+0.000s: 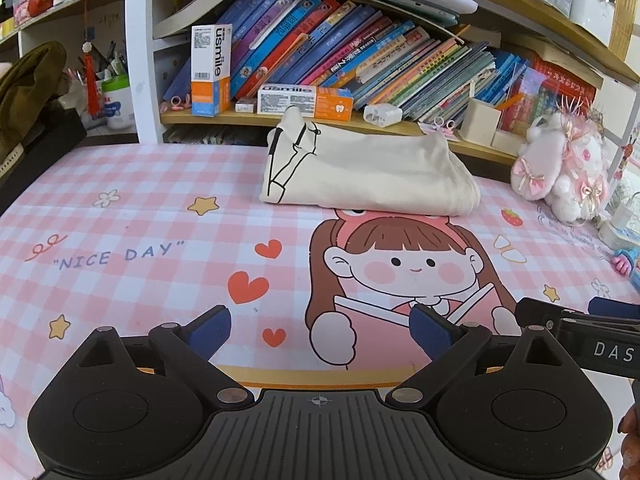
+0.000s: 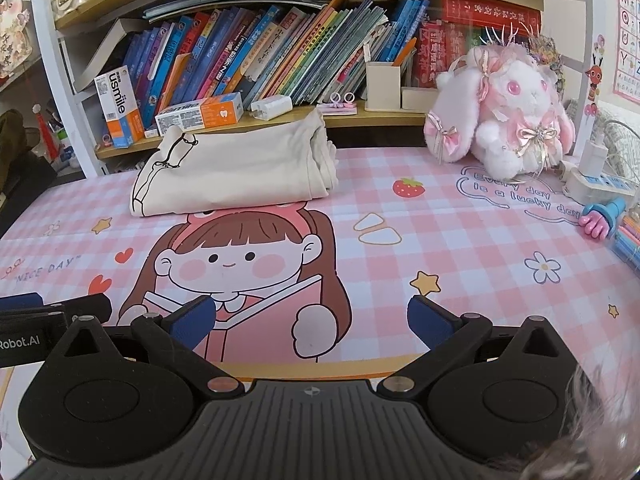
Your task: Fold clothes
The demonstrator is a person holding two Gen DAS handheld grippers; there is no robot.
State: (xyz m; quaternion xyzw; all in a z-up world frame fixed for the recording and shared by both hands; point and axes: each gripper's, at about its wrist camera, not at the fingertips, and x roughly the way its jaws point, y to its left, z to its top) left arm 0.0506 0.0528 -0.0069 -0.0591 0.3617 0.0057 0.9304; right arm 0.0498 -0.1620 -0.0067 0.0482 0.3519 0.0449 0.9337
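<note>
Pink-checked worktop (image 1: 132,184) carries a folded cream garment (image 1: 372,176) at its far edge; left gripper (image 1: 320,334) and right gripper (image 2: 310,326), both spread empty, suggest folding looks finished.

Plush rabbit (image 2: 504,120) beside leaning books (image 2: 256,52)

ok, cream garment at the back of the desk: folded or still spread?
Folded. The cream fabric garment lies as a compact bundle on the pink checked desk mat, with stacked layers showing at its right edge. Neither tool touches it.
</note>
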